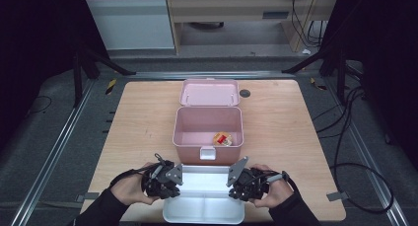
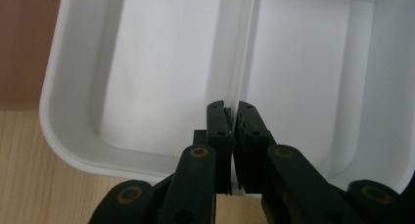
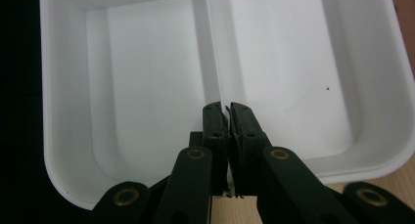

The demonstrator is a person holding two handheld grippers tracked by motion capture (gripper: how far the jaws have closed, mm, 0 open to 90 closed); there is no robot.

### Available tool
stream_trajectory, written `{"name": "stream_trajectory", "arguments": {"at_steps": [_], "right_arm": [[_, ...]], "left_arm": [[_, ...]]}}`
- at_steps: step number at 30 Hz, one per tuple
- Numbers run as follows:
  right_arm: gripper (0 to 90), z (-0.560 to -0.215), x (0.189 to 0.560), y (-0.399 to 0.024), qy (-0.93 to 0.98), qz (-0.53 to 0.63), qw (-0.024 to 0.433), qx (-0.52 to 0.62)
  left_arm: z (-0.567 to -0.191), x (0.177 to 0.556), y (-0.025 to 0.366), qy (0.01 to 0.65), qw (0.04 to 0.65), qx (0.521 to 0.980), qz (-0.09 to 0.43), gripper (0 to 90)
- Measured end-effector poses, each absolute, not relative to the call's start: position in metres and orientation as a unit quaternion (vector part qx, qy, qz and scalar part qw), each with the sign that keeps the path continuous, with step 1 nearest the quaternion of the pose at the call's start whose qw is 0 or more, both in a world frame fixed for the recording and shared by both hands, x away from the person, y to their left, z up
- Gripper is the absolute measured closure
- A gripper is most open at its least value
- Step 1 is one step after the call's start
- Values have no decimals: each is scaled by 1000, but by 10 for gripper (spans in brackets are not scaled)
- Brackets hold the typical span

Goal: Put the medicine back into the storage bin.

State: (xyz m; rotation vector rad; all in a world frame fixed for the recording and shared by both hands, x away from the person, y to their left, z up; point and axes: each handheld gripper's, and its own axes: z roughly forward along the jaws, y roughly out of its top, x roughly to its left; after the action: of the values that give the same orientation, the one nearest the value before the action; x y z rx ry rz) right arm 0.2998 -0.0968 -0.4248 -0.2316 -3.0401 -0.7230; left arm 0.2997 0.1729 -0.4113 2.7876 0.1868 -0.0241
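A white tray (image 1: 203, 206) with two compartments lies at the table's near edge, in front of an open pink box (image 1: 183, 130). My left gripper (image 1: 172, 186) is at the tray's left end and my right gripper (image 1: 235, 188) at its right end. In the left gripper view the left gripper (image 2: 231, 109) is shut on the tray (image 2: 161, 62) where the middle divider meets the end wall. In the right gripper view the right gripper (image 3: 226, 109) is shut the same way on the tray's (image 3: 293, 62) other end. Both compartments are bare.
The pink box has its lid (image 1: 209, 93) folded back and a small red and yellow item (image 1: 222, 138) in its near right corner. Its white latch (image 1: 207, 153) faces the tray. A dark round grommet (image 1: 245, 93) sits by the lid. Cables (image 1: 345, 137) trail at the right.
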Motion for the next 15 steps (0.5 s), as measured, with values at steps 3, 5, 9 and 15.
{"name": "stream_trajectory", "arguments": {"at_steps": [3,5,9,15], "right_arm": [[870,-414,295,-97,-970,-235,7,-65],[871,-406,293,-98,-969,-238,4,-61],[874,-386,293,-99,-968,-244,-3,-55],[872,-359,306,-103,-965,-255,-21,-55]], "left_arm": [[-399,294,172,56,169,984,-4,865],[-391,292,172,54,168,984,0,867],[-369,293,172,48,169,984,13,867],[-343,308,171,41,183,982,32,868]]}}
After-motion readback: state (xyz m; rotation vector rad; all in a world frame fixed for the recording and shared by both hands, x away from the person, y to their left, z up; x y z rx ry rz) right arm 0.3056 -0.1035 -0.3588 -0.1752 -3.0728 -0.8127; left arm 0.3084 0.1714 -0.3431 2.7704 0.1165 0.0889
